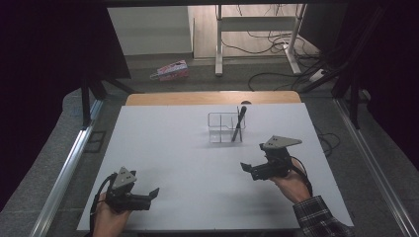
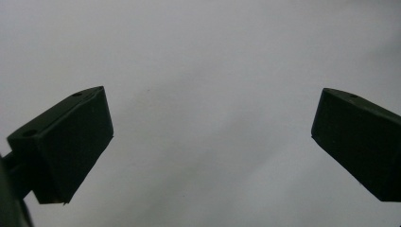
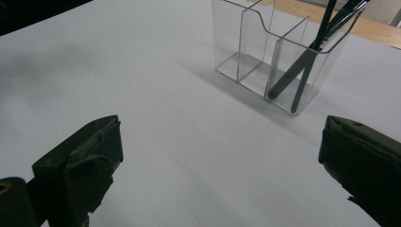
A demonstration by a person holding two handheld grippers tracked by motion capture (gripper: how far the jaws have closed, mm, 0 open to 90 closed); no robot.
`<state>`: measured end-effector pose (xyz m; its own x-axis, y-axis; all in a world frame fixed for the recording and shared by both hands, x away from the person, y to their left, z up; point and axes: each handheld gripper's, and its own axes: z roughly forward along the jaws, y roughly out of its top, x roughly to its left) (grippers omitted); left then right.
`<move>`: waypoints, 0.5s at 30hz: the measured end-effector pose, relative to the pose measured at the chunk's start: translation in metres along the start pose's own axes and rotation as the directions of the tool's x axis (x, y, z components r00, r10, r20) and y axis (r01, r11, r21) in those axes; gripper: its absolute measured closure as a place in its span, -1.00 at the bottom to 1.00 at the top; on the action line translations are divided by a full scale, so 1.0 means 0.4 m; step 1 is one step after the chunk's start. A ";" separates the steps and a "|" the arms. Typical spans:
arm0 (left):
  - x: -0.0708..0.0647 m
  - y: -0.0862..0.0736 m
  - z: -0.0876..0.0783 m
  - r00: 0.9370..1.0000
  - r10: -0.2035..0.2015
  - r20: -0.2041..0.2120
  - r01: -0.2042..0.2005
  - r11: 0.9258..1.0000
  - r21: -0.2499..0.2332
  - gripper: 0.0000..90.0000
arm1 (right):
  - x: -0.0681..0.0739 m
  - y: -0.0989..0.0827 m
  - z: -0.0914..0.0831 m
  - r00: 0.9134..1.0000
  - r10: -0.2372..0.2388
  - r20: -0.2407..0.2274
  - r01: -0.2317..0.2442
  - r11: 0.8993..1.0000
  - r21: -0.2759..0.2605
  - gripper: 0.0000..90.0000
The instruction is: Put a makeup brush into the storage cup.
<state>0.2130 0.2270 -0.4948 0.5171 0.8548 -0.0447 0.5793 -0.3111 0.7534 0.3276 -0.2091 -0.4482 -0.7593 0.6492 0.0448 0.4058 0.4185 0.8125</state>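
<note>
Both my hands are down at the near edge of the white table, one gripper in each. My left gripper sits low at the near left corner, hand wrapped around it from below, its grey three-cornered plate tipped up on top and its nose pointing right and a bit away from me. In the left gripper view the two black jaws stand wide apart with nothing between them, just bare white tabletop underneath.

My right gripper is farther out on the right side of the table, nose pointing left toward the middle. My right hand comes in from the bottom right with a plaid sleeve showing at the wrist, and the forearm angles inward. Those jaws are spread open too and hold nothing; the right gripper view has them sitting wide at the bottom corners with empty table between.

The thing nearest me is the clear divided organizer, standing upright past the middle of the table, well apart from both grippers but closer to the right one. Two dark pens lean tilted in its end compartment, tips on the bottom and tops sticking out above the rim. The other compartments look empty. The cable loops off the right gripper by my wrist.
</note>
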 end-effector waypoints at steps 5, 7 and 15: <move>0.000 0.000 0.000 1.000 -0.001 0.000 0.001 1.000 0.002 -1.00 | 0.001 -0.006 -0.012 1.000 0.003 0.002 -0.003 1.000 -0.004 -0.99; 0.000 0.000 0.000 1.000 -0.002 0.000 0.002 1.000 0.002 -1.00 | 0.004 -0.008 -0.015 1.000 0.006 0.001 -0.006 1.000 -0.004 -0.99; 0.001 0.000 0.002 1.000 -0.013 0.008 0.013 1.000 0.004 -0.99 | 0.008 -0.020 -0.029 1.000 -0.001 0.007 0.001 1.000 0.004 -0.99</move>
<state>0.2137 0.2271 -0.4952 0.5140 0.8557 -0.0598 0.5890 -0.3014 0.7498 0.3159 -0.2178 -0.4480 -0.7563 0.6530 0.0402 0.4070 0.4214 0.8104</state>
